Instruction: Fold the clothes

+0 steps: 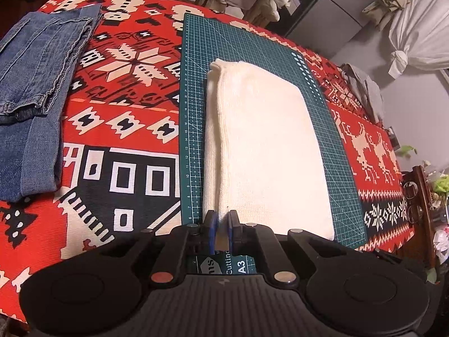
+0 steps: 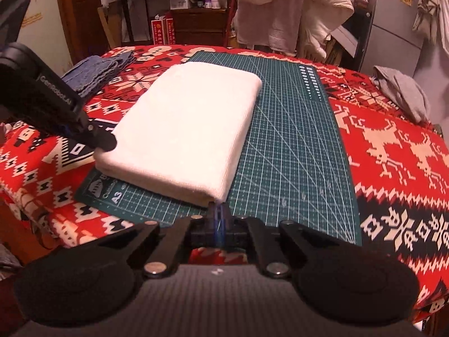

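Observation:
A white towel [image 1: 266, 146] lies folded into a thick rectangle on the green cutting mat [image 1: 193, 84]. My left gripper [image 1: 221, 219] is at the towel's near left corner, shut on the layered edge, with pale cloth showing between the blue pads. The right wrist view shows the same towel [image 2: 185, 123] on the mat [image 2: 294, 146], with the left gripper [image 2: 105, 141] pressed against its left corner. My right gripper [image 2: 219, 210] is shut, its tips just touching the towel's near right corner. No cloth shows between its pads.
Folded blue jeans [image 1: 33, 98] lie on the red patterned tablecloth [image 1: 118, 129] left of the mat. A grey garment [image 2: 404, 90] sits at the far right table edge. Pale clothes hang over a chair [image 2: 280, 8] behind the table. Shelves and a grey cabinet stand beyond.

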